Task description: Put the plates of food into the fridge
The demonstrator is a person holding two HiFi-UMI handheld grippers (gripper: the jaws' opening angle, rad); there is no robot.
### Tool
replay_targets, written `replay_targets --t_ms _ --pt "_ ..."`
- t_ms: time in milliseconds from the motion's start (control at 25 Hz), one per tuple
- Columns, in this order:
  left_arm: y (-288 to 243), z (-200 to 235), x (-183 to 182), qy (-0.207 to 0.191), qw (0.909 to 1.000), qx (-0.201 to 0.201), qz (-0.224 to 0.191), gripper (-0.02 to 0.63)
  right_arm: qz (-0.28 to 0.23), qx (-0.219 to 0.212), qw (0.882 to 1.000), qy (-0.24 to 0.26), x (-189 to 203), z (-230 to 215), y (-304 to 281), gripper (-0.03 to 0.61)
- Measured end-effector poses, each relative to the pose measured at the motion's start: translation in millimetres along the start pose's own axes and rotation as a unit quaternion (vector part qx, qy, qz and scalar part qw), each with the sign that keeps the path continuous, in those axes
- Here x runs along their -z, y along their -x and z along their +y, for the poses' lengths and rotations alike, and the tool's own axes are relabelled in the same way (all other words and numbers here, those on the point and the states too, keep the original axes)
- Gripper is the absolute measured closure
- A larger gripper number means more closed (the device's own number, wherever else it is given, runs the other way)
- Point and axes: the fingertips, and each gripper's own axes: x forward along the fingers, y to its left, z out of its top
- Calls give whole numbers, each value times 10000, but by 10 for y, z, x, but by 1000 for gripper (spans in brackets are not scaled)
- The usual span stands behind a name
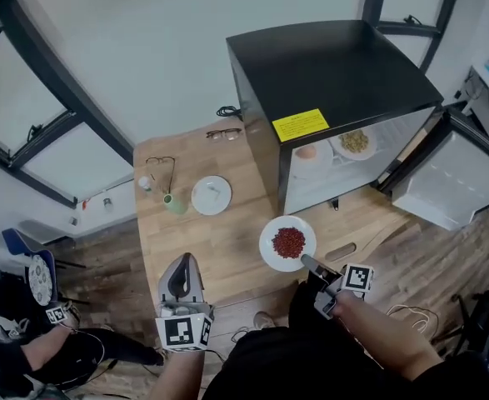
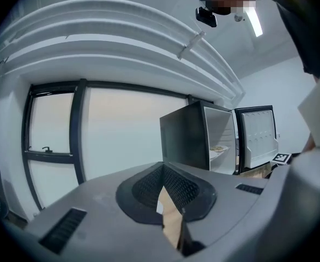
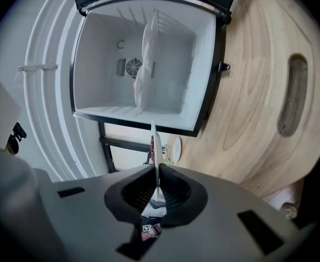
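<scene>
**A:** Where is the plate of red food [image 1: 287, 242]?

**B:** It is over the near part of the wooden counter [image 1: 219, 248], just in front of the open black fridge [image 1: 327, 65]. The right gripper [image 1: 306, 261] has it by the near rim, so the plate lies beyond the fingertips, towards the fridge. I cannot tell whether it rests on the wood or hangs above it.

**A:** And the grip itself?

**B:** In the right gripper view the jaws are nearly closed, pinched on the thin white rim. There the plate shows edge-on as a pale line with red on one side, running up out of the gripper towards the white inside of the fridge.

**A:** What about the left gripper [image 1: 184, 261]?

**B:** It is well to the left of that plate, at the counter's near edge. Its jaws are together with nothing between them – in its own view only a sliver of wood shows through the narrow gap.

**A:** Anything already in the fridge?

**B:** Two plates sit on a shelf – a plate of yellowish food [image 1: 354, 142] and a plate with a pale round piece [image 1: 308, 152] beside it. The fridge door [image 1: 456, 177] stands swung out to the right. Further back on the counter lie an empty white plate [image 1: 211, 195] and a green cup [image 1: 175, 203], just beside each other.
</scene>
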Motion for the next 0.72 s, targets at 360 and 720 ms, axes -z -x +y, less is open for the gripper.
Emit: replay_targets --t_ms 360,720 --pt "-527 -484 -186 -175 9983 516 -186 611 -836 232 9961 -160 -587 -128 424 543" --pt "-900 -605 -170 -127 9988 449 -152 611 -913 376 9951 6 -1107 -299 433 543"
